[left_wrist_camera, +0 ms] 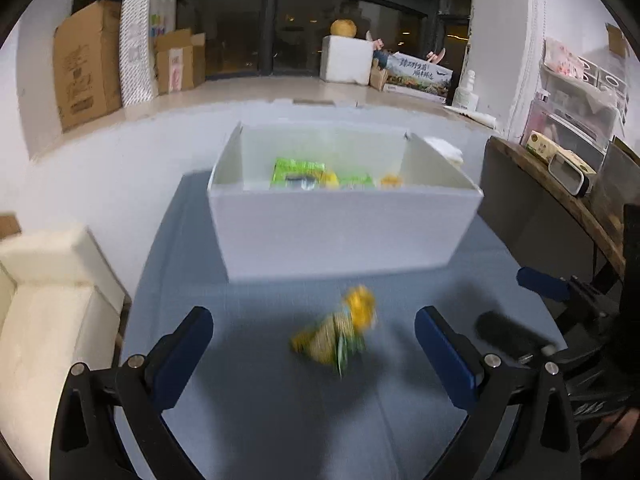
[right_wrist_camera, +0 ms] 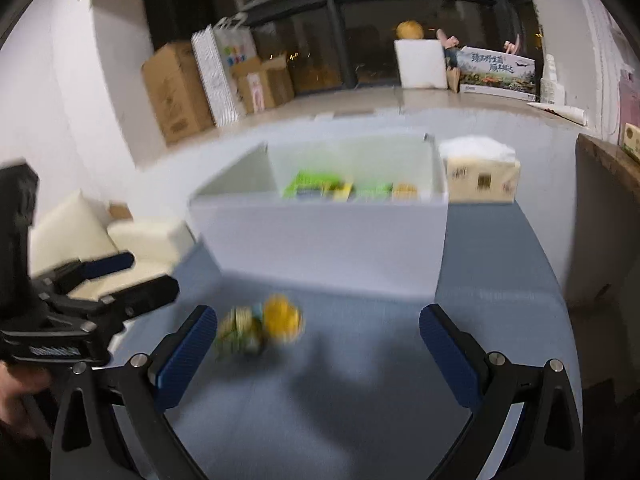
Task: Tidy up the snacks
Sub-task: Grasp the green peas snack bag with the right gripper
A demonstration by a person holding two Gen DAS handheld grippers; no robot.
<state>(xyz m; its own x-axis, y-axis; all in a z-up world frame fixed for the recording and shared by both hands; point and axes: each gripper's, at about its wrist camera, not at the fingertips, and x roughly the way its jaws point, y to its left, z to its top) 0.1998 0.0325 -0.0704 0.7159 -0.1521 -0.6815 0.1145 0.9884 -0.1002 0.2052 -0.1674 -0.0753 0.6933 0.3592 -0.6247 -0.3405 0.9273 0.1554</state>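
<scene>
A: Where does the left wrist view look from?

B: From behind the left tool [left_wrist_camera: 314, 344], tilted down over the blue tabletop [left_wrist_camera: 248, 400], facing the white box [left_wrist_camera: 344, 232] and the dark window.

A: And the right wrist view?

B: Same way, from just beside it, behind the right tool [right_wrist_camera: 318, 344]. Both share the box, the blurred snack packet [right_wrist_camera: 260, 326] near the fingers, and each other's tool at the frame edge.

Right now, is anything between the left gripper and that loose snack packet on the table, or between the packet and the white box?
Nothing visible. The left gripper is open with the snack packet on bare table ahead. Only bare table separates the packet from the white box, whose near wall it must clear.
</scene>
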